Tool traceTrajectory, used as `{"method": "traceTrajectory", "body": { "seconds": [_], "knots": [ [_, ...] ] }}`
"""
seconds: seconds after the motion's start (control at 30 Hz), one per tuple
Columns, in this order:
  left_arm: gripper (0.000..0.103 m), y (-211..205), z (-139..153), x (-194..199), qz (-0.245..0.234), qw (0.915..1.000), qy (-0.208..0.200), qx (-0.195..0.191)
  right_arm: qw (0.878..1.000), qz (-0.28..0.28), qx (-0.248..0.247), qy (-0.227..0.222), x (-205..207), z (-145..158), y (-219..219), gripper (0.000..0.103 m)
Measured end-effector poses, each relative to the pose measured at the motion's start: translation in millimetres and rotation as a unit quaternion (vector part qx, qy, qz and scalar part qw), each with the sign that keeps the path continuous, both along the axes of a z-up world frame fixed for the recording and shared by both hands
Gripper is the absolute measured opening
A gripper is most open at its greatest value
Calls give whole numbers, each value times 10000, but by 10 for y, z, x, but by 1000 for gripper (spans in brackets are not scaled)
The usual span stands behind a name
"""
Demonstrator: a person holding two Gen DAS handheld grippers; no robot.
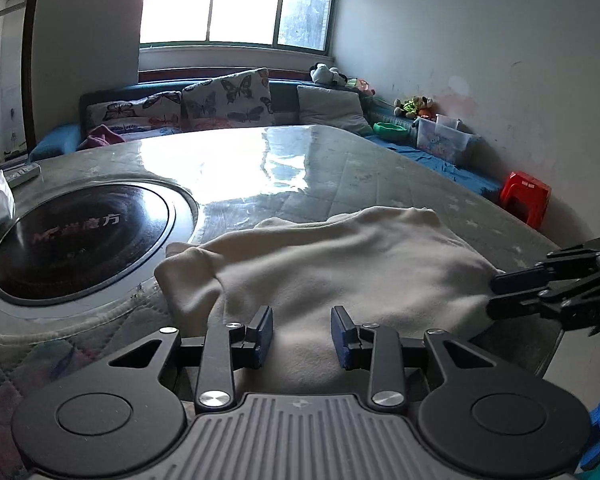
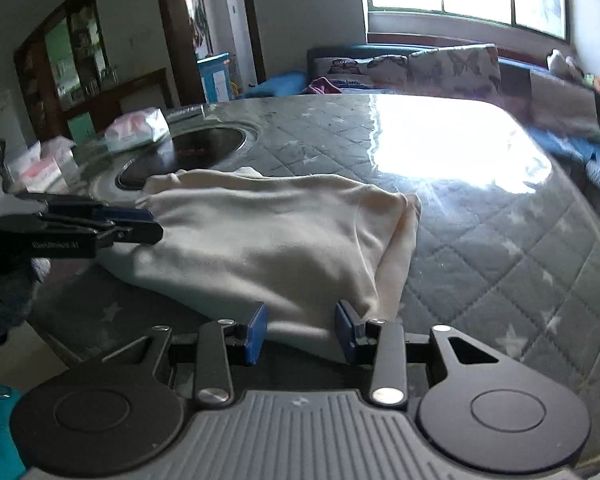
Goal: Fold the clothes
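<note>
A cream garment (image 1: 332, 264) lies folded in a loose heap on the quilted grey table cover (image 1: 380, 168); it also shows in the right wrist view (image 2: 268, 232). My left gripper (image 1: 302, 336) is open, its blue pads over the garment's near edge with cloth between them. My right gripper (image 2: 300, 332) is open at the garment's near right corner. In the left wrist view the right gripper (image 1: 496, 294) sits at the garment's right edge. In the right wrist view the left gripper (image 2: 154, 222) sits at the garment's left edge.
A round black hotplate (image 1: 84, 240) is set in the table left of the garment. Tissue packs (image 2: 136, 130) lie beyond it. A sofa with butterfly cushions (image 1: 228, 98) runs along the window wall. A red stool (image 1: 526, 196) stands at the right.
</note>
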State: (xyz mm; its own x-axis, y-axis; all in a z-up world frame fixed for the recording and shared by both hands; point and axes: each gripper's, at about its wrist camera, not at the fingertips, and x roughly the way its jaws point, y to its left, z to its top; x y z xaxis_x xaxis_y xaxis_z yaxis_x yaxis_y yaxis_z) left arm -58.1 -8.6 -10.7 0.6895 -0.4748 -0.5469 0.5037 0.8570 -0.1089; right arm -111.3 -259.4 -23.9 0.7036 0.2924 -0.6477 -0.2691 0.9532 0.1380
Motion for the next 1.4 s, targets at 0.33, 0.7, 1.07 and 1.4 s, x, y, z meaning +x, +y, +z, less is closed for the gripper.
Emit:
{"method": "traceTrajectory", "body": {
  "seconds": [0.33,0.7,1.07,1.4],
  "knots": [
    [35,34,13,65,100,9999,33,37,9996,15,138,-236,325,34,47,39],
    [38,-69,77,363,161,9998,-3,127,9993,29,-28,-367,772,149,24,37],
    [36,-166,-59,838,386,9984,344,212,9998,-198,29,-94,1260,21,7,15],
    [37,-203,-49,884,433,9982,342,234,9997,147,-130,-115,1443,3,264,18]
  ]
}}
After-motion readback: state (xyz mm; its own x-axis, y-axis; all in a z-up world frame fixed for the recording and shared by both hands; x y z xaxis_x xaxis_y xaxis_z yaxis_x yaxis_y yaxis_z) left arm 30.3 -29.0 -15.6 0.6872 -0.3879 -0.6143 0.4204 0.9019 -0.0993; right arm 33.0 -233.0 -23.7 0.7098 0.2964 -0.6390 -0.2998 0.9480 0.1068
